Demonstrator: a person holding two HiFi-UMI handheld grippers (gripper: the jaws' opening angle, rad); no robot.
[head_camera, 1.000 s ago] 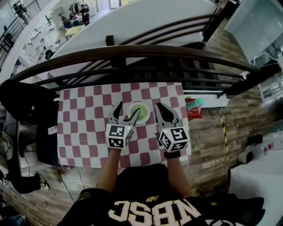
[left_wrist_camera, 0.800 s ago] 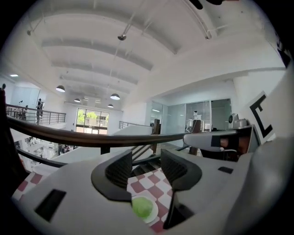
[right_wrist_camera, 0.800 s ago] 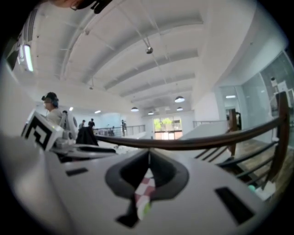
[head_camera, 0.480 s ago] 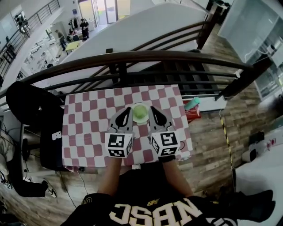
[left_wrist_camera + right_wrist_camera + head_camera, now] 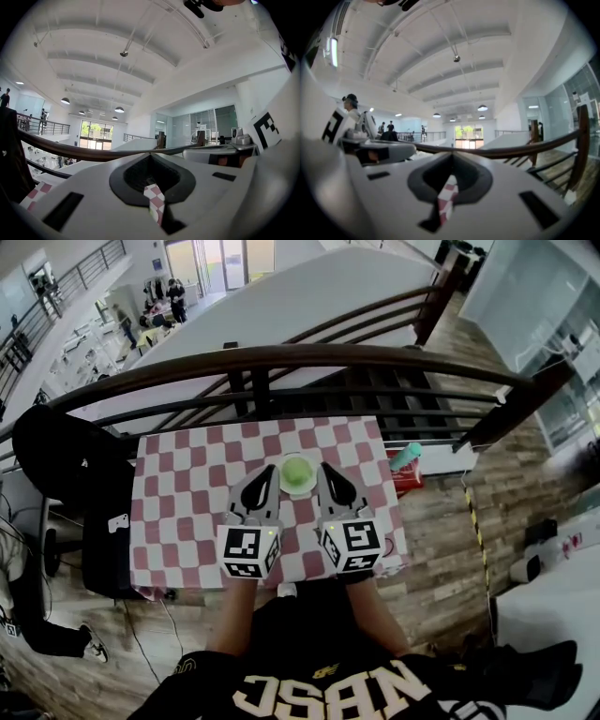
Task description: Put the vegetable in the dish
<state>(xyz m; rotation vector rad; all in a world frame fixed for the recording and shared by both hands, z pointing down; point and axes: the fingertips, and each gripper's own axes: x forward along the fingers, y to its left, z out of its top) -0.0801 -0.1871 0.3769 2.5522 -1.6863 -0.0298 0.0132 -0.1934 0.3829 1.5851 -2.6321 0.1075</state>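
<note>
Dark bundle (image 5: 56, 460): seen off the table at 9 o'clock; what it is cannot be told.
Checkered cloth (image 5: 178, 484): red and white squares are spread over the whole tabletop. A strip of the same pattern is seen through the narrow slit under the jaws in each gripper view.
Left gripper (image 5: 265, 474): held over the cloth at 7 o'clock of the dish, with its marker cube at the near end. In the left gripper view the jaws are clenched together and nothing is caught between them.
White dish (image 5: 300, 491): set on the cloth at about 1 o'clock of the table's middle. In the head view it is flanked by the two gripper tips.
Vegetable (image 5: 297, 470): a round green piece is seen lying inside the white dish, gripped by neither tool.
Right gripper (image 5: 328, 472): held at 5 o'clock of the dish, roughly level with the other tool. In the right gripper view the jaws are pressed together and empty.
Teal object (image 5: 407, 458): seen past the cloth's edge at 2 o'clock of the table, just above a red item (image 5: 410, 482); neither can be identified further.
Railing (image 5: 422, 360): a dark curved rail is carried across the view at 12 o'clock, beyond the table.
</note>
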